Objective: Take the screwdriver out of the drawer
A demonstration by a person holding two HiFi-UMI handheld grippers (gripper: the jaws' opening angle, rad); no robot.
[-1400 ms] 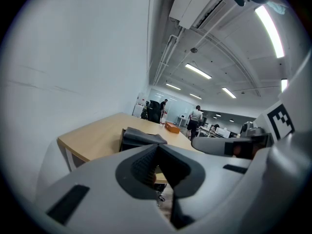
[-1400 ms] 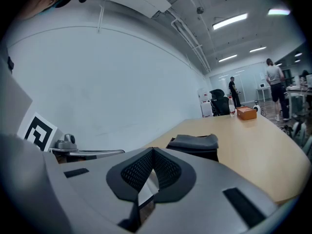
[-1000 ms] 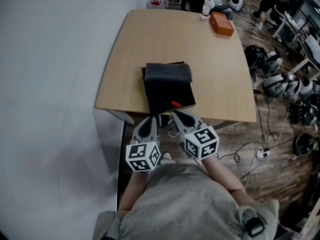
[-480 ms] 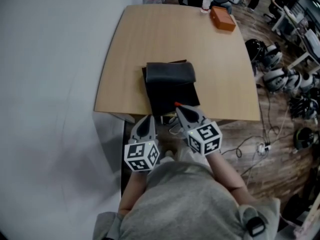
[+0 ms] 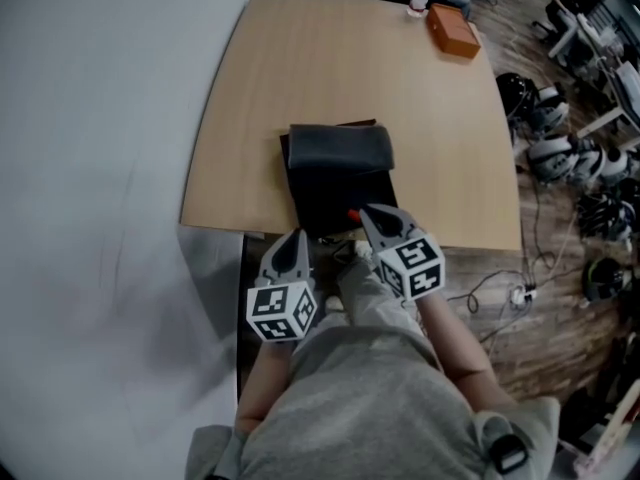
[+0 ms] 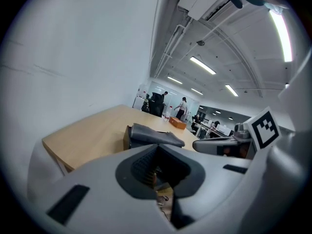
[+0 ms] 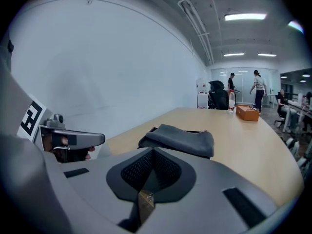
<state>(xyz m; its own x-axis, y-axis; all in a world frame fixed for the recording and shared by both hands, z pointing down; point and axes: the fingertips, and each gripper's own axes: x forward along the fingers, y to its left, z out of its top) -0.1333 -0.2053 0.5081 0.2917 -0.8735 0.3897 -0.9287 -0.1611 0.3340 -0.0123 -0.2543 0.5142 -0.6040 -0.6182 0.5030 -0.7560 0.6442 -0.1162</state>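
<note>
Approach step, with right gripper [image 5: 366,211] at the drawer's [image 5: 325,203] front, jaws together on nothing; left gripper [image 5: 298,236] likewise closed, empty, just before the drawer. Probably the screwdriver [image 5: 352,213] inside drawer's front. Next: spread right jaws around it.

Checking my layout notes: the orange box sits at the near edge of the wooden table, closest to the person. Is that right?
Not quite. The orange box sits at the far edge of the wooden table, farthest from the person. The head view shows this.

The right gripper [image 5: 372,214] hides the screwdriver [image 5: 352,214] bar an orange tip; the drawer [image 5: 333,193] lies too dark inside.
</note>
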